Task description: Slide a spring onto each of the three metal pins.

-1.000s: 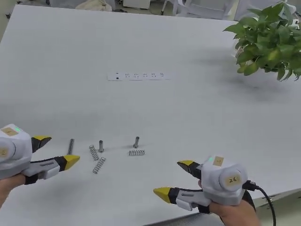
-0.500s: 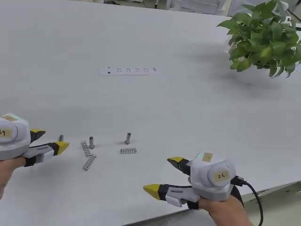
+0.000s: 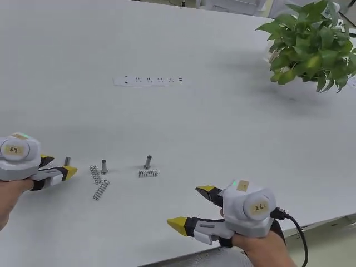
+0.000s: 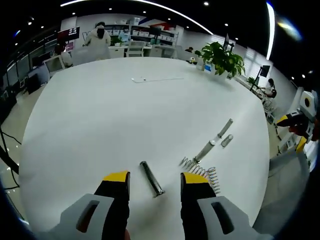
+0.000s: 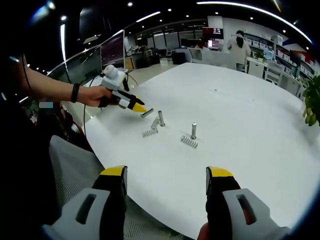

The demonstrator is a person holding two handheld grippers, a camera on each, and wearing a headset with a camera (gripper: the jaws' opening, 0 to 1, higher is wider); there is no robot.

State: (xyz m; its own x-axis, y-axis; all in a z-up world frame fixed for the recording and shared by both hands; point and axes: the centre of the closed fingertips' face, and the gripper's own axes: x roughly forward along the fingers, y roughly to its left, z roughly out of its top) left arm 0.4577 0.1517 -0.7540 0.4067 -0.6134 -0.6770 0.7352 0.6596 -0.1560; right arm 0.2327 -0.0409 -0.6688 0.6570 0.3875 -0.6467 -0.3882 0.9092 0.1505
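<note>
Three pins bare; left tongs nearest

My left tongs (image 4: 156, 178) are spread and empty. The lying pin (image 4: 148, 171) rests on the bench (image 4: 100, 115) just ahead between their jaws, long axis nearly along them. Past that pin stand two upright pins (image 3: 104, 166) with three loose springs (image 3: 95, 174) beside them. My right tongs (image 3: 191, 206), also spread and empty, sit well apart from it, so I'd judge the left nearer.

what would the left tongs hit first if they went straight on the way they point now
Most likely the lying pin: it rests on the table just ahead, in line with the gap between the open left tongs. Their height above the table is unclear, so they might pass over it.
</note>
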